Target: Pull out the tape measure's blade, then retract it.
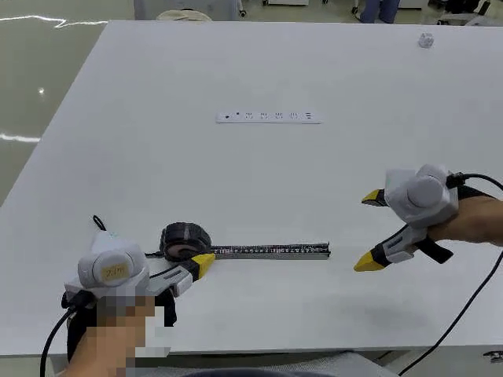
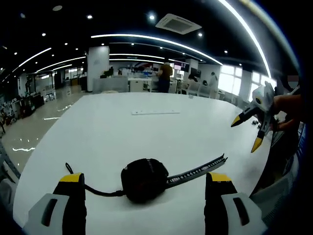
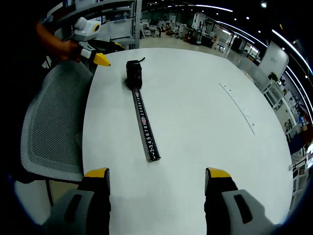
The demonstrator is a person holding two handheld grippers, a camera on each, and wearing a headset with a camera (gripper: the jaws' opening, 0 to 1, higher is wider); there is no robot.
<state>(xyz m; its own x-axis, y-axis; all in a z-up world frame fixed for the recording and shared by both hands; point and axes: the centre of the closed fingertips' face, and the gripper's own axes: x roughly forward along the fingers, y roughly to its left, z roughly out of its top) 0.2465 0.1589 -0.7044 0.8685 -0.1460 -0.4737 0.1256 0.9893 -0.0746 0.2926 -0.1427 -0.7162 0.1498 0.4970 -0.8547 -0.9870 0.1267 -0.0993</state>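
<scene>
A black tape measure (image 1: pixel 185 240) (image 2: pixel 145 179) (image 3: pixel 134 73) lies near the table's front edge. Its blade (image 1: pixel 271 251) (image 2: pixel 195 170) (image 3: pixel 145 124) is pulled out to the right and rests flat on the table. My left gripper (image 1: pixel 203 263) (image 2: pixel 146 183) is open just in front of the case, jaws on either side of it without touching. My right gripper (image 1: pixel 369 229) (image 3: pixel 156 175) is open to the right of the blade's hooked tip (image 1: pixel 327 250) (image 3: pixel 153 157), apart from it and holding nothing.
A thin white ruler strip (image 1: pixel 269 117) (image 2: pixel 155 112) (image 3: pixel 237 106) lies mid-table. A small white object (image 1: pixel 425 39) sits at the far right corner. A grey mesh chair (image 3: pixel 51 132) stands by the front edge. Black cables trail from both grippers.
</scene>
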